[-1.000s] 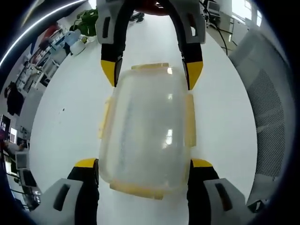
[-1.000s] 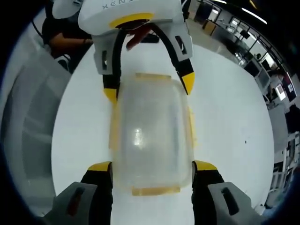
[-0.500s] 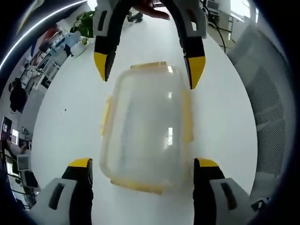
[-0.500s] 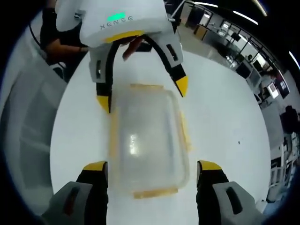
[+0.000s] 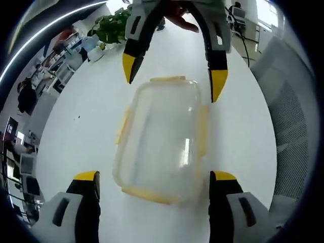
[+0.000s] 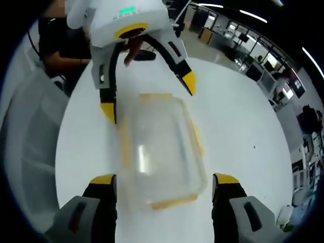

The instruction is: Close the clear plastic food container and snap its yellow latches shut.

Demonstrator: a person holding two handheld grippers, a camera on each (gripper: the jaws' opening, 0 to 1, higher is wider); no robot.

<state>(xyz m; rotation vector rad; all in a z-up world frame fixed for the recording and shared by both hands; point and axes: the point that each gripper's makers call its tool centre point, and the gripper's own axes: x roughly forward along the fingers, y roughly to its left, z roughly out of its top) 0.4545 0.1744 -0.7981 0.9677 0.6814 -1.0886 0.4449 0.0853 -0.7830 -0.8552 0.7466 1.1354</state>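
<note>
The clear plastic container (image 5: 162, 136) lies on the white table (image 5: 81, 131) with its lid on and yellow latches (image 5: 203, 131) along all four sides. My left gripper (image 5: 154, 177) is open, its yellow-tipped jaws standing wide on either side of the near end without touching it. My right gripper (image 5: 173, 76) comes in from the far end, also open and clear of the box. In the right gripper view the container (image 6: 162, 152) lies between my right gripper (image 6: 165, 179) and the left gripper (image 6: 149, 97). Whether the latches are snapped down is unclear.
A grey mesh chair (image 5: 293, 126) stands beside the table, seen also as the chair (image 6: 25, 131). A potted plant (image 5: 109, 28) sits at the table's far edge. A person's hand (image 5: 177, 12) holds the right gripper. Office desks fill the background.
One second ago both grippers' jaws pressed against the container's sides. Both have since opened wide and drawn back from it. The container stays on the table.
</note>
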